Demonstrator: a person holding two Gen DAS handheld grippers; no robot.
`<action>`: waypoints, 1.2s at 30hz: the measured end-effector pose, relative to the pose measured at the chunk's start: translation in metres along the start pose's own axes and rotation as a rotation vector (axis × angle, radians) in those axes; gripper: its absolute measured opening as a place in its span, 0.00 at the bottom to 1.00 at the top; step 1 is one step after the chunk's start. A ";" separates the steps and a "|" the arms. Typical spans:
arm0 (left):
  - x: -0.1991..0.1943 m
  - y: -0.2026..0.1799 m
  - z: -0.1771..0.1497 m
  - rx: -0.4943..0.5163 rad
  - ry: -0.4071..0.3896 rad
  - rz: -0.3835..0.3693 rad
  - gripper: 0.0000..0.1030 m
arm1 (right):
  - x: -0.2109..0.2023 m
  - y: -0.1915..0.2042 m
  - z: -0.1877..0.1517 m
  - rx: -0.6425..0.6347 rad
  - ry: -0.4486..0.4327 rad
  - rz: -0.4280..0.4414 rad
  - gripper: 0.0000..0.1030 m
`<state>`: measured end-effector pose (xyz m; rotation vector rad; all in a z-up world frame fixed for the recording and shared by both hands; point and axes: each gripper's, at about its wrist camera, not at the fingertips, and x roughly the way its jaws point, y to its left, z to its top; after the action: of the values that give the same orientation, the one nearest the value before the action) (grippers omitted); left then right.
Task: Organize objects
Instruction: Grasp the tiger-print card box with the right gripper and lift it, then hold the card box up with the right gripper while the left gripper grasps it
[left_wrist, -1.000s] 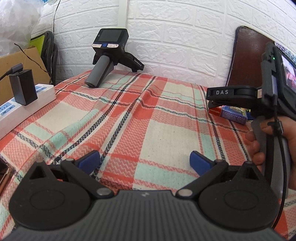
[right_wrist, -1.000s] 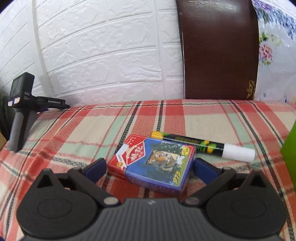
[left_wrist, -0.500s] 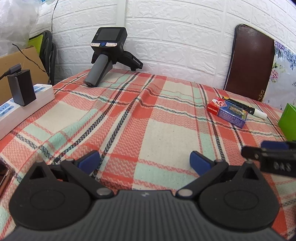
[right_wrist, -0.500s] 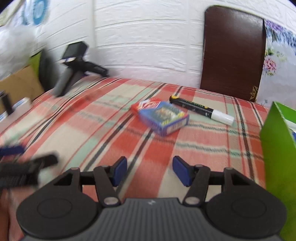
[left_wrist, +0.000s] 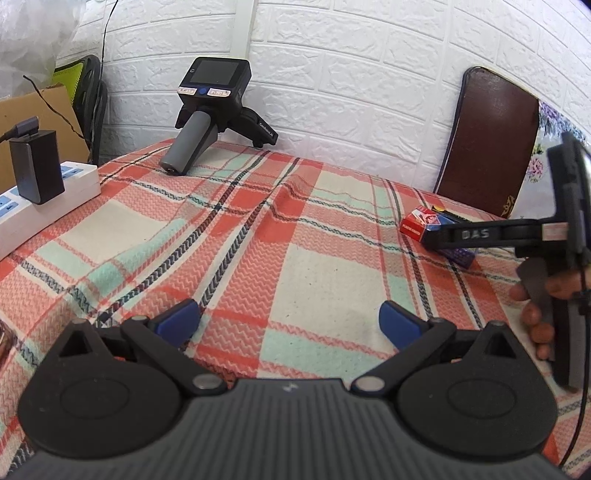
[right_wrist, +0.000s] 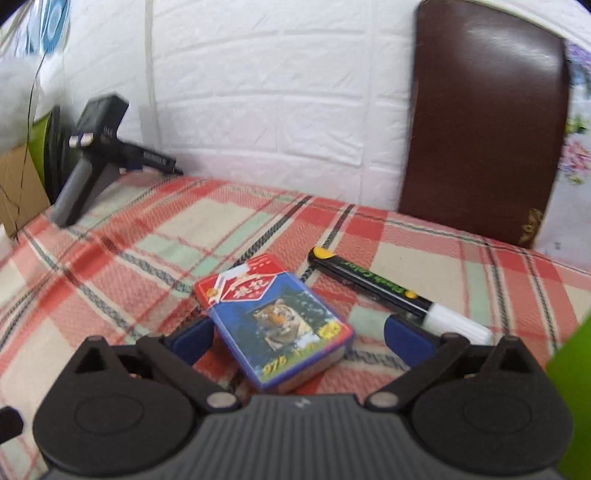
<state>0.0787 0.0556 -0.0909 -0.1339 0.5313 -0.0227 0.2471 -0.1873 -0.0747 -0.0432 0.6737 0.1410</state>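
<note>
Right gripper: your jaws, just reopened wide, straddle the card box on the checked cloth, unclamped. Box sits skewed; closing may twist it. Beyond: marker, touching 1 pad, might roll away.

card box: blue and red, tiger print, flat on plaid cloth
marker: black, white cap, lying just behind box

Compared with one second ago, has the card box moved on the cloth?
No. The card box lies beside the marker as before, on the same checks of the cloth.
</note>
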 end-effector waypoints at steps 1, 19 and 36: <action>0.000 0.000 0.000 -0.002 -0.001 -0.004 1.00 | 0.001 0.002 0.000 -0.005 0.001 0.011 0.80; -0.001 -0.016 -0.002 0.092 0.035 0.039 1.00 | -0.187 0.010 -0.145 -0.056 -0.041 0.033 0.59; -0.082 -0.191 -0.029 0.252 0.313 -0.504 1.00 | -0.290 -0.063 -0.232 0.122 -0.111 -0.151 0.67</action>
<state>-0.0037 -0.1328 -0.0488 -0.0140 0.7902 -0.6083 -0.1108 -0.3033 -0.0752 0.0306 0.5653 -0.0428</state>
